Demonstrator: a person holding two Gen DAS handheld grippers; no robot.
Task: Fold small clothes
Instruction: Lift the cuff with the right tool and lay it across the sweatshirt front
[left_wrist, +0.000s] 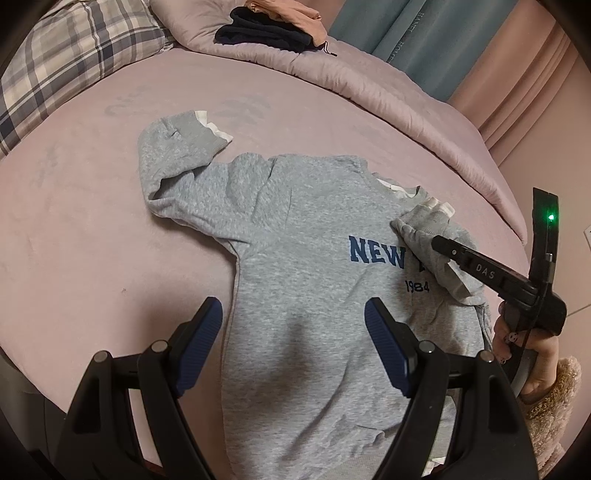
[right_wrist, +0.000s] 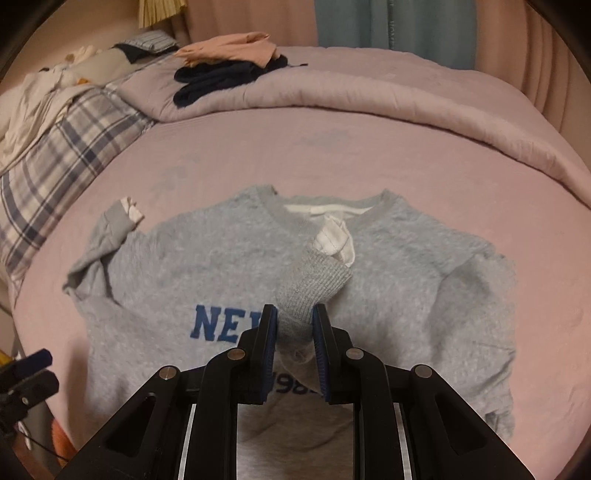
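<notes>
My right gripper (right_wrist: 294, 332) pinches the sleeve (right_wrist: 314, 284) of the sweatshirt (right_wrist: 221, 266) toward twelve o'clock — folding it inward — while my left gripper (left_wrist: 293, 325) hovers wide, empty.

a pink bed (left_wrist: 92, 229) carries a grey sweatshirt (left_wrist: 295, 280) spread flat near its middle. a rolled pink duvet (right_wrist: 369, 99) lies along the far edge, and plaid bedding (right_wrist: 74, 136) lies at the left.

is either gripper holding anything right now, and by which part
The right gripper is shut on the grey sweatshirt, pinching its sleeve just behind the ribbed cuff. The left gripper is open and holds nothing.
</notes>
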